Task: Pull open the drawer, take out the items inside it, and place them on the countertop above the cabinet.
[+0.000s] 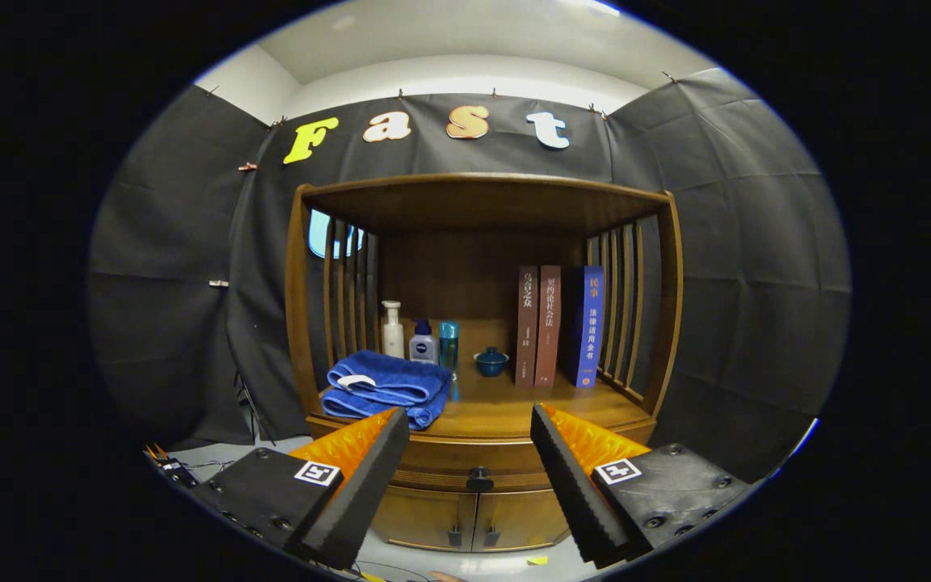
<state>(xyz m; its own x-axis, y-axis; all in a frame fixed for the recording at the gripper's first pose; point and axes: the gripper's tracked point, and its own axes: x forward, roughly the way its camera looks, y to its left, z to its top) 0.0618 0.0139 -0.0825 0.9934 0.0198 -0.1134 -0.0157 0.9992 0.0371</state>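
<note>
The drawer (479,459) is shut: its front sits flush under the countertop (514,408), and its dark knob (479,478) shows between the fingers and beyond them, well clear of both. So by my reading nothing of the task is done yet. The drawer has still to be pulled open, its contents lifted out and set on the countertop. What lies inside is hidden behind the closed front.

The gripper (469,440) hangs in front of the cabinet (482,323) with its fingers spread wide, holding nothing and touching nothing. The gap between them is roughly in line with the knob, so the opening pull looks like the step in hand.

The countertop is already partly taken. A folded blue towel (389,388) lies at its front left corner, right up to the front edge. Behind it, along the back left, stand a white pump bottle (392,330), a small bottle with a blue cap (423,341) and a slim teal bottle (449,346). A little blue lidded pot (490,361) sits near the back at the middle. Three books (558,326) stand upright at the back right, close to the slatted side.

The free space is the front middle and front right of the countertop, and that seems the likely place for the items. The cabinet's top board overhangs it, so anything set down has to go in under that board. Below the drawer are two doors (473,517) with small handles; they are closed and no part of the job.
</note>
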